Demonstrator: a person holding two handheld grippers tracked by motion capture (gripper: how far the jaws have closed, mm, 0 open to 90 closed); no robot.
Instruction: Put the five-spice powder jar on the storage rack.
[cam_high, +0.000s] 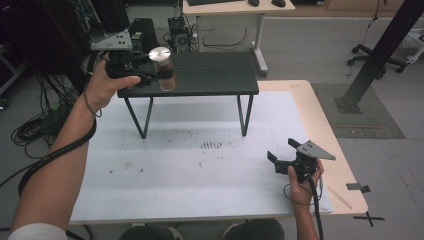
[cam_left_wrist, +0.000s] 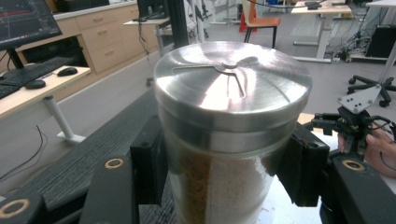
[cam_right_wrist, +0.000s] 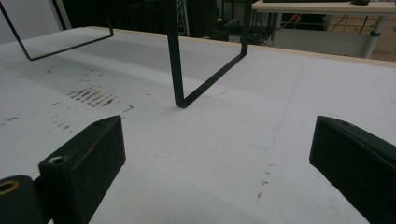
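Left gripper (cam_high: 159, 70) clamps glass shaker jar (cam_high: 164, 70) between both jaws, pads pressing on sides below steel lid (cam_left_wrist: 232, 81). Jar upright, at front left edge of small black stand (cam_high: 210, 75); probably lifted off it, contact hidden. Right gripper (cam_high: 283, 155) low over white table (cam_high: 200, 165), jaws wide apart, nothing between them.

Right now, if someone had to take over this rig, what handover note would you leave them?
Left gripper: shut on the shaker jar, steel lid on, brown granules inside, held upright at the front left edge of the small black stand.
Right gripper: open, holding nothing, low over the white table at the right.
Done: jar gripped.
Left: whether the jar rests on the stand or hangs just above it is unclear; probably settle it there or carry it on, then release.
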